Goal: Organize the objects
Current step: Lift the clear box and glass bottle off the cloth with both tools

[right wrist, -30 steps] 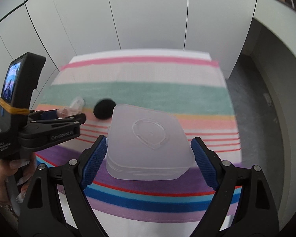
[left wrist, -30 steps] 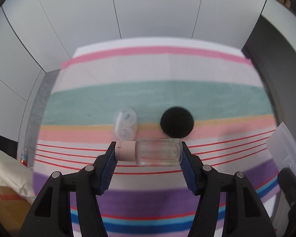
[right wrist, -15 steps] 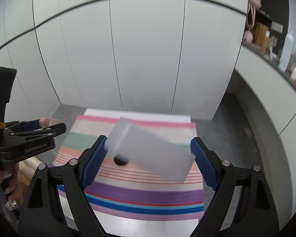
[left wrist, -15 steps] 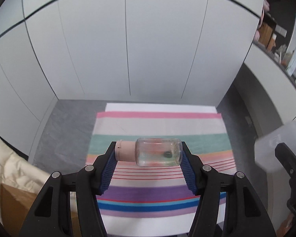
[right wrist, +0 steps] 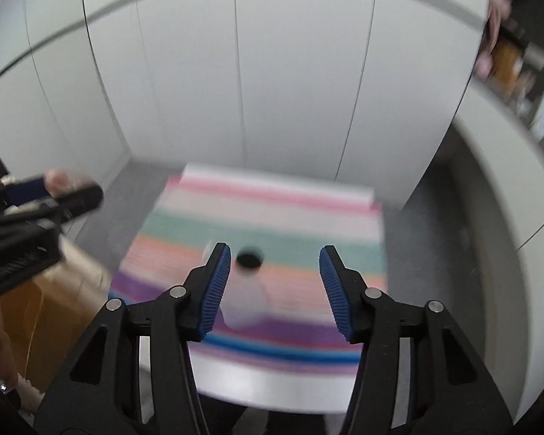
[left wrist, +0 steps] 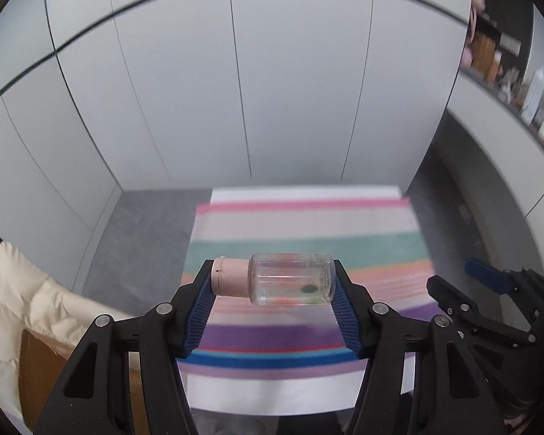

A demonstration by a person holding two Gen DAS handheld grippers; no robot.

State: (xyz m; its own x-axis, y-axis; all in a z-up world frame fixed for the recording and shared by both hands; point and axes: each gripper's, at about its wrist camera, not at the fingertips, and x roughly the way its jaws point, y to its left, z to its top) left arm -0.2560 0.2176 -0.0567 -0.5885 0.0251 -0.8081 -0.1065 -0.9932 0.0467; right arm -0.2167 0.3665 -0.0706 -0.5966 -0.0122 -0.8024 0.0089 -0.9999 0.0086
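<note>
Between the closing right hand-held gripper [right wrist: 275, 282] pads nothing remains; the frosted box has dropped.

Cloth [left wrist: 308, 224]: pink, teal, orange, purple, blue stripes. Bottle [left wrist: 292, 278]: clear, pale pink cap [left wrist: 230, 277]. Gripper pads [right wrist: 217, 286]: ribbed blue.
</note>
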